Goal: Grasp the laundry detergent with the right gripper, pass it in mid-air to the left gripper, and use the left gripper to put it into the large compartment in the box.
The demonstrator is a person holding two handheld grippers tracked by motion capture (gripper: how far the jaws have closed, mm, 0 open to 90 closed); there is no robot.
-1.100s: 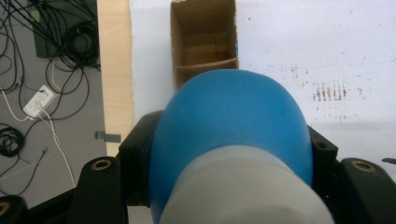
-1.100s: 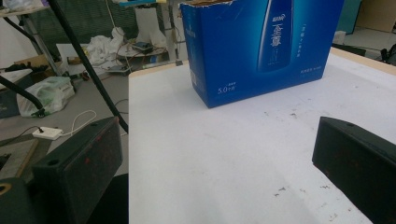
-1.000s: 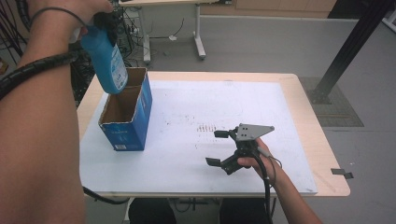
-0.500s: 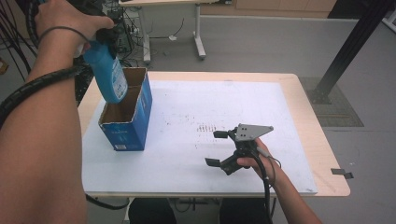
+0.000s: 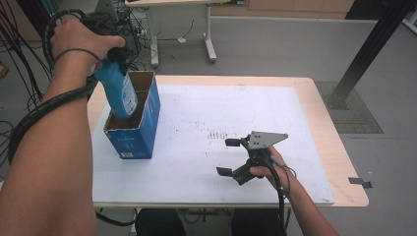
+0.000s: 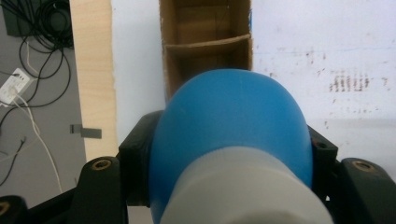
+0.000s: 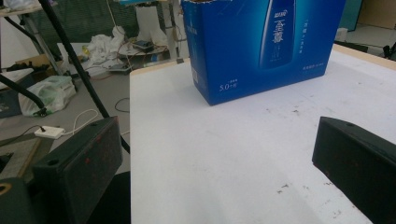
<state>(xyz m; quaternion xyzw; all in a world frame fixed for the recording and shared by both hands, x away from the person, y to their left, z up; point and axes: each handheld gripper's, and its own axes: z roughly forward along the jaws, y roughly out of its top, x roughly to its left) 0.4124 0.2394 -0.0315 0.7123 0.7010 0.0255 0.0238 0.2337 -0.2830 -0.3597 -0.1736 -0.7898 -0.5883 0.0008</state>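
White counter (image 5: pixel 196 162), left hand-held gripper (image 5: pixel 114 59) clamped on blue bottle (image 5: pixel 118 93), bottle base inside open box (image 5: pixel 140 130), right hand-held gripper (image 5: pixel 231 157) with jaws apart, holding nothing

Grey floor (image 5: pixel 275 49) surrounds the wooden table (image 5: pixel 344 162); cables (image 5: pixel 19 54) trail left, a black post (image 5: pixel 364 54) rises right.

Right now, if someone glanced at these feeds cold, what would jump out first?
The blue bottle, clamped near its pale cap end in the left gripper, hangs base-down with its lower end inside the open blue carton at the white mat's left edge. In the left gripper view the carton shows a cardboard divider across it. Near the table's front edge, the right gripper rests with jaws open and empty.
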